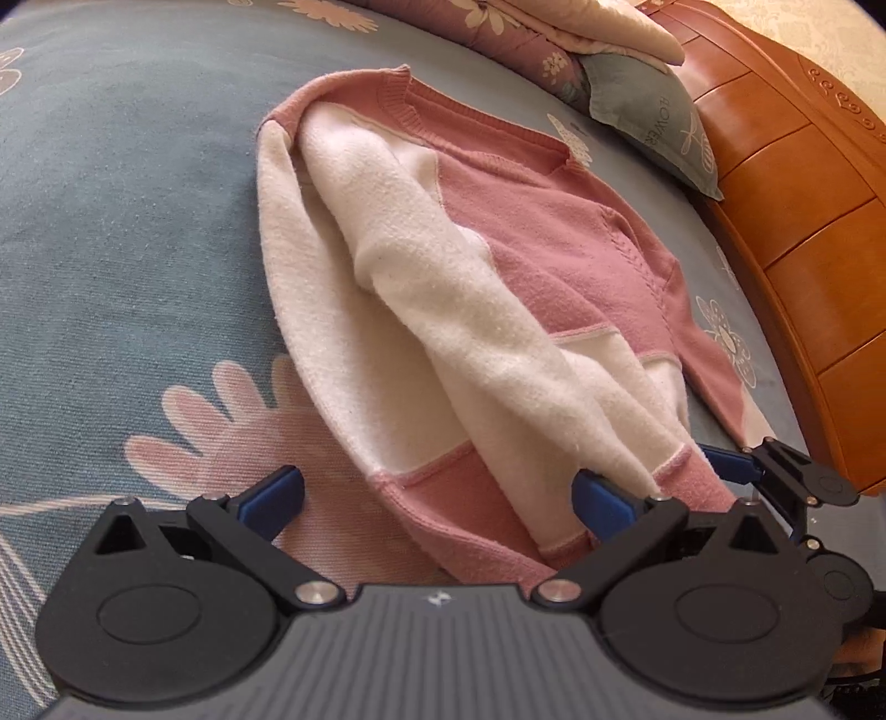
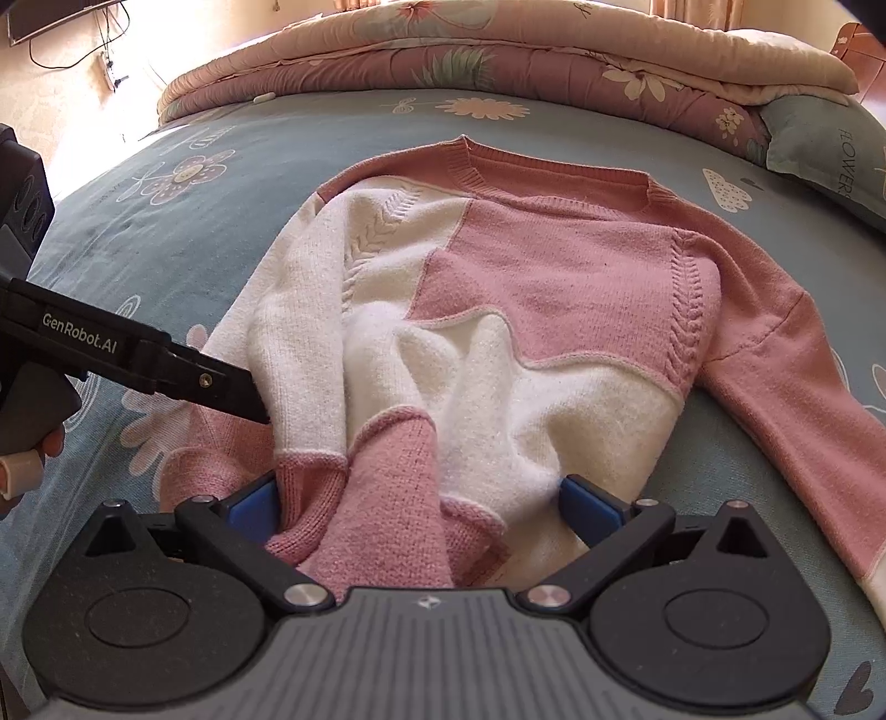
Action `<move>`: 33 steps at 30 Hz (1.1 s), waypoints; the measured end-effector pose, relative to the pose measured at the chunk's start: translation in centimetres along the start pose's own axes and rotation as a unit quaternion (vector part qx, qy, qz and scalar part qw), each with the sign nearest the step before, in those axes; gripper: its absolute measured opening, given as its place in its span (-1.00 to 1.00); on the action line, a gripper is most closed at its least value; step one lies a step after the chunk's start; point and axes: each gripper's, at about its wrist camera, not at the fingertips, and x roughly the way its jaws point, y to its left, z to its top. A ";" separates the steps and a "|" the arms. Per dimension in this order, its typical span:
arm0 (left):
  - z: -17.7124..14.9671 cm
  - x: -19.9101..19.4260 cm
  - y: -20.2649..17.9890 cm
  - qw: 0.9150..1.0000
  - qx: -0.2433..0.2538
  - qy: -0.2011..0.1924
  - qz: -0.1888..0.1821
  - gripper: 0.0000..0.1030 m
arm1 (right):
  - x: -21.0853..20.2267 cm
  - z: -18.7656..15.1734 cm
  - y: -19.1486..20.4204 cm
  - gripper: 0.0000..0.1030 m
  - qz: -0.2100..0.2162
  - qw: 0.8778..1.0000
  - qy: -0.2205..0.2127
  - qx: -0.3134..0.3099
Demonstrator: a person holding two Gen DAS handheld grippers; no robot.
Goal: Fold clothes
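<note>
a pink and white sweater (image 2: 554, 288) lies flat on the bed (image 1: 122, 232), collar at the far side. its left sleeve (image 1: 476, 310) is folded across the body toward the near hem; the right sleeve (image 2: 792, 376) stretches out to the near right. the left tool (image 1: 437, 493) is spread wide over the near hem, pinching nothing. the right tool (image 2: 421, 498) is spread too, with the sleeve cuff (image 2: 387, 498) bunched between its fingers. a rolled quilt (image 2: 498, 50) and a pillow (image 1: 653, 111) lie at the far side, by a wooden headboard (image 1: 803, 194).
</note>
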 end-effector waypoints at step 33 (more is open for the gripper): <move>-0.1 3.1 4.7 0.973 -0.175 0.009 -0.151 -0.34 | 0.5 -0.1 -0.7 1.00 0.022 1.000 0.002 0.018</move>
